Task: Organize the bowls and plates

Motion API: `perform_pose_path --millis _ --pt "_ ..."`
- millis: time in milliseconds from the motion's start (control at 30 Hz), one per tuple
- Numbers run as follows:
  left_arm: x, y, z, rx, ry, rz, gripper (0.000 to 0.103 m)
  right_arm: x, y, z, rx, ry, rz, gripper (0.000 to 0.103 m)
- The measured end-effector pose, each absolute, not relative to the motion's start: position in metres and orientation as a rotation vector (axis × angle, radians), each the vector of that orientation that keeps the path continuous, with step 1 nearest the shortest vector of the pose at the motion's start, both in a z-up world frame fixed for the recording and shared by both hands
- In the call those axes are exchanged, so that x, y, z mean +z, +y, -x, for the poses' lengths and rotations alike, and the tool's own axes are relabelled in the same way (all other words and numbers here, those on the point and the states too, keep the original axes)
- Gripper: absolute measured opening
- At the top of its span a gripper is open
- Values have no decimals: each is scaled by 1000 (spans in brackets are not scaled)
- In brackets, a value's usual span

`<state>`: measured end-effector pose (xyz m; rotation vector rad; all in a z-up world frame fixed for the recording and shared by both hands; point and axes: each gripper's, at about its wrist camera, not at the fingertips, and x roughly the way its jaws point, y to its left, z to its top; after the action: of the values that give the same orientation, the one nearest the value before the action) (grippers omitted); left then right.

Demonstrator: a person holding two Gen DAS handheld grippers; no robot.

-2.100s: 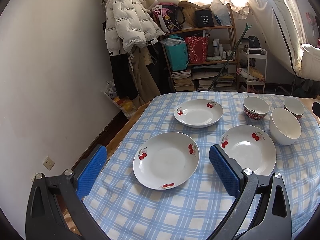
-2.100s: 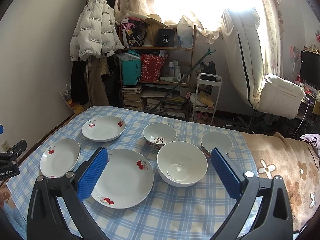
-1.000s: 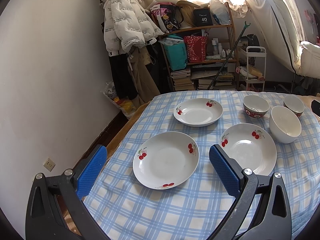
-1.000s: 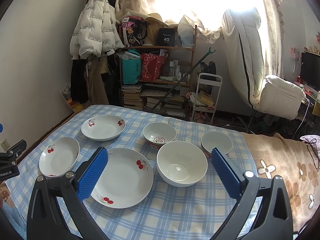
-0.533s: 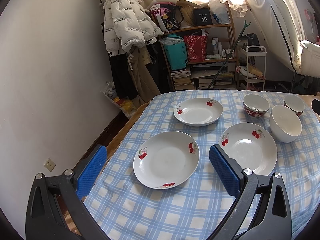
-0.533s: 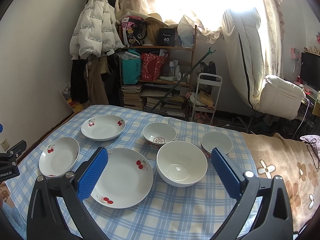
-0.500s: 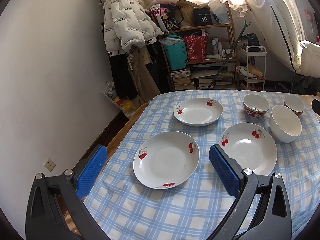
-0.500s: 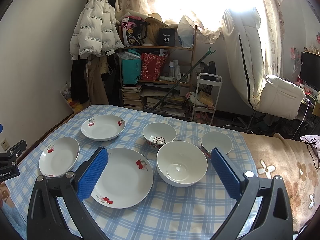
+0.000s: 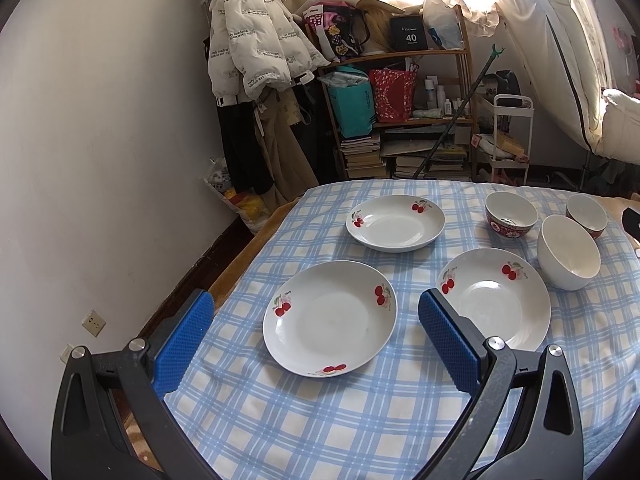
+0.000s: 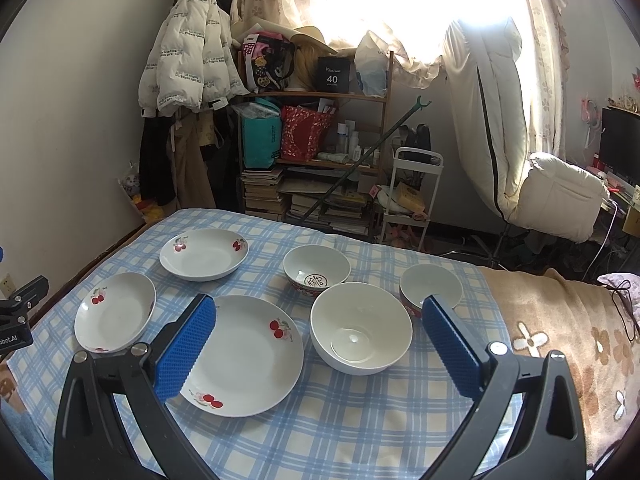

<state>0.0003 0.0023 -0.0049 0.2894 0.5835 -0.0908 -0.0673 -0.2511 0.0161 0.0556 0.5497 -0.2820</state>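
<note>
Three white cherry-print plates lie on the blue checked cloth: a near-left plate [image 9: 330, 318] [image 10: 114, 312], a far plate [image 9: 395, 222] [image 10: 204, 254] and a larger plate [image 9: 494, 298] [image 10: 244, 354]. A big white bowl [image 9: 568, 258] [image 10: 361, 328] stands right of the larger plate, with two red-patterned bowls behind it, one [image 9: 511, 214] [image 10: 317, 272] left of the other [image 9: 586, 216] [image 10: 431, 288]. My left gripper [image 9: 316, 336] is open and empty, above the near-left plate. My right gripper [image 10: 320, 340] is open and empty, above the big bowl.
The cloth-covered table [image 10: 360, 420] has a brown flowered blanket [image 10: 560, 340] at its right. A white wall [image 9: 100, 160] runs along the left. A cluttered shelf [image 10: 316, 152], hanging coats [image 10: 188, 60] and a small cart [image 10: 412, 196] stand behind the table.
Both grippers have stayed open and nearly still; the left view has shifted only slightly. No dish has moved.
</note>
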Motion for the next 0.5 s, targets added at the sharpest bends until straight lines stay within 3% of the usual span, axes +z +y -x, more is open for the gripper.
perform_pose_path --millis 500 --pt "3 -19 -36 -134 622 -297 101 12 -263 39 -270 557 -102 103"
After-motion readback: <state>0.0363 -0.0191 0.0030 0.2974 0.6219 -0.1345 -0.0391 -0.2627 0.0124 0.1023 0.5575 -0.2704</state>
